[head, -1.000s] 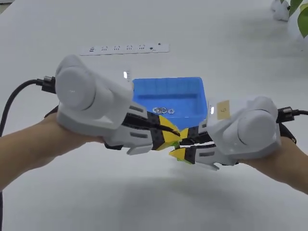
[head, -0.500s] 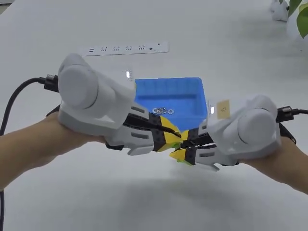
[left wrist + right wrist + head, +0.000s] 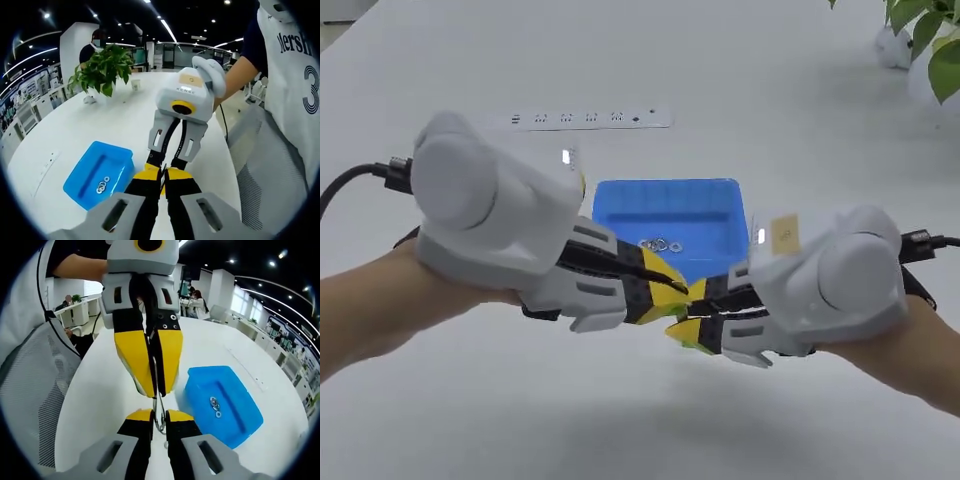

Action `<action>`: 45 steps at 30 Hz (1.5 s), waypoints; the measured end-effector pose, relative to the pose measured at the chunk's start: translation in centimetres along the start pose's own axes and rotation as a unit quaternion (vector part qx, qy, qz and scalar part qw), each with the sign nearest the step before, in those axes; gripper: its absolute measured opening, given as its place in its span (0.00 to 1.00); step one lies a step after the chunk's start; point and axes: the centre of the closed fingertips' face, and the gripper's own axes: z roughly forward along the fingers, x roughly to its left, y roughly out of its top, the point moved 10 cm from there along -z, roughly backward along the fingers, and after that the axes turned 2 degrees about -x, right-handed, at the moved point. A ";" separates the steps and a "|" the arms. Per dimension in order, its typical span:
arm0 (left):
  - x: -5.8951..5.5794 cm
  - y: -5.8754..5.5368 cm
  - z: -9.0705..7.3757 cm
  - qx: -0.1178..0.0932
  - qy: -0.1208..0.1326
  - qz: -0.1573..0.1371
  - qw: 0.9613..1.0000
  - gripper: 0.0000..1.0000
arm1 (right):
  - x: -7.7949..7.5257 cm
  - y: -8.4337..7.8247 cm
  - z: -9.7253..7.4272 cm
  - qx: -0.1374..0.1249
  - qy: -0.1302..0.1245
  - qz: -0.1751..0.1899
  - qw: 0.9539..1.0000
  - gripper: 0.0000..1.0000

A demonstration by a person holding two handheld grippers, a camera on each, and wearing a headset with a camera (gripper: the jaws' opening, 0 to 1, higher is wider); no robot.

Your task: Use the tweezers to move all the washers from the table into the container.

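A blue container (image 3: 715,200) stands on the white table with three washers (image 3: 661,244) lying in it. My left gripper (image 3: 672,288) and right gripper (image 3: 682,328) meet tip to tip just in front of its near wall. In the right gripper view, thin metal tweezers (image 3: 157,405) run from between the left gripper's yellow fingertips (image 3: 170,355) down into the right gripper (image 3: 159,417). Both pairs of jaws are closed on the tweezers. In the left gripper view the left gripper (image 3: 163,176) is shut, and the container (image 3: 85,175) lies to its left.
A white power strip (image 3: 590,118) lies beyond the container. A potted plant (image 3: 920,40) stands at the far right corner. A mesh chair (image 3: 35,390) and the person's body are at the table's edge. White table (image 3: 620,420) surrounds the grippers.
The head camera has shifted, so the whole picture sits a little lower. The two grippers stay tip to tip in front of the container.
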 end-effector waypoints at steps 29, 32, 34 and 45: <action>5.6 3.6 -1.8 -0.004 0.022 0.067 0.998 0.06 | -6.1 3.4 -0.6 -0.022 -0.040 -0.040 0.998 0.10; 6.5 3.3 -1.5 0.004 0.031 0.081 0.996 0.06 | -7.2 3.3 0.1 -0.015 -0.043 -0.046 0.998 0.10; 7.3 3.1 -1.2 0.006 0.036 0.081 0.996 0.06 | -7.7 3.1 0.4 -0.013 -0.045 -0.049 0.998 0.10; 9.4 1.4 0.4 0.019 0.032 0.052 0.998 0.07 | -10.0 1.0 2.7 -0.002 -0.039 -0.035 0.999 0.10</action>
